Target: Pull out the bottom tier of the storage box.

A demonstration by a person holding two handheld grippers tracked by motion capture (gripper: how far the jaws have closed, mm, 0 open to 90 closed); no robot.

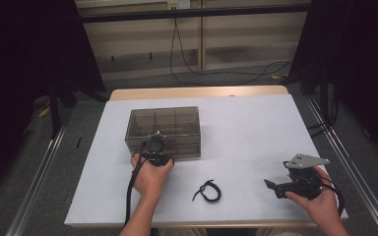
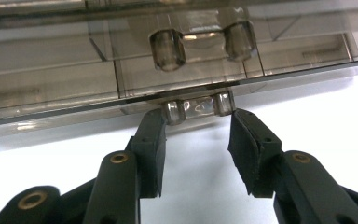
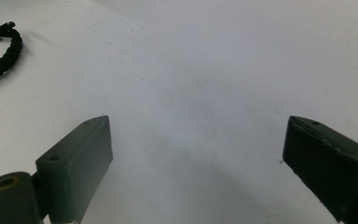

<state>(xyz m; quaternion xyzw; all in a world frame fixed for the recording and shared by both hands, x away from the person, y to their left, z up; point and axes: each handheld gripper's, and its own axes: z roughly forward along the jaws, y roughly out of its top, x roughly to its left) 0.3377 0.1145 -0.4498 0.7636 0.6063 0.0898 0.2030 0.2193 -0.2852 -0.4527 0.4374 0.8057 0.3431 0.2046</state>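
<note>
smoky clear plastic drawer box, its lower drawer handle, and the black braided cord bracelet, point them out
smoky clear plastic drawer box (image 1: 177, 114): high view, on its top panel.
clear bar-shaped lower drawer handle (image 2: 198, 105): left gripper view, middle of the bar, between the jaws.
black braided cord bracelet (image 1: 215, 197): high view, on the loop's right side.

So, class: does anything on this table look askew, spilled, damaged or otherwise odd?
Nothing stands out. The smoky plastic box sits flat and closed. The left tool has its jaws open either side of the box's clear handle. The black braided cord lies loose on the white table.
</note>
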